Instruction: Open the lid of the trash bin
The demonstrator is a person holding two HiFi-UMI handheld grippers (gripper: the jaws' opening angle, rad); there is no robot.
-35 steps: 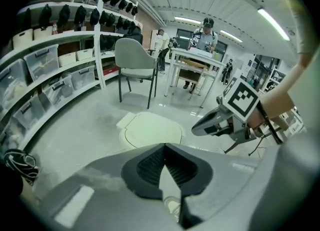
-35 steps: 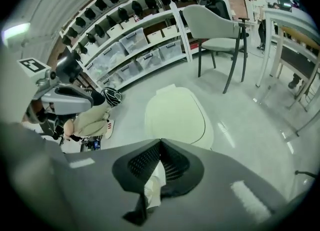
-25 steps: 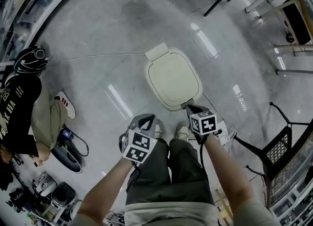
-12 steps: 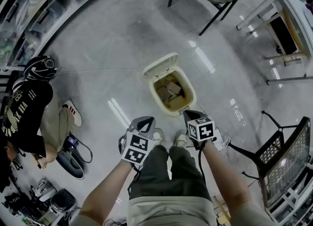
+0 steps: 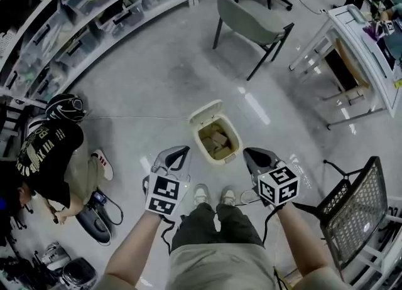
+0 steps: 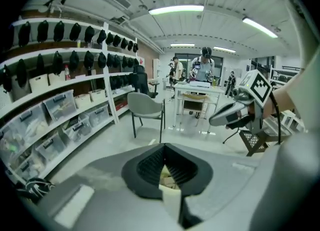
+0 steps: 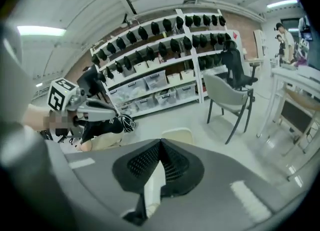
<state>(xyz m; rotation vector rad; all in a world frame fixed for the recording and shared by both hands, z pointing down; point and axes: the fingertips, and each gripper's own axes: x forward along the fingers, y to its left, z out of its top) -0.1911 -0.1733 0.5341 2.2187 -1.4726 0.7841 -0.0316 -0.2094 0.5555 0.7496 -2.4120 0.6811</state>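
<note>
Head view looks steeply down on the trash bin, which stands on the pale floor just ahead of my shoes. Its lid is up, tipped back on the far side, so the inside is open to the camera, and brown, cardboard-like pieces lie in it.

My left tongs hover just beside the bin on its near left and my right tongs just beside it on its near right; neither touches the bin or the lid. Left gripper view shows its ribbed pads meeting at the tip, clenched with nothing between them, and the open bin appears through the slit lower down. Right gripper view shows the same: pads pressed together at the tip, empty, with the raised lid beyond.

A thin cable runs across the floor from the bin's far left. Well to the left a person in a black top crouches. Farther off, a grey chair stands beyond the bin, shelves with clear storage boxes line the far wall, a white counter sits at the far right, and a black mesh chair is near my right arm
</note>
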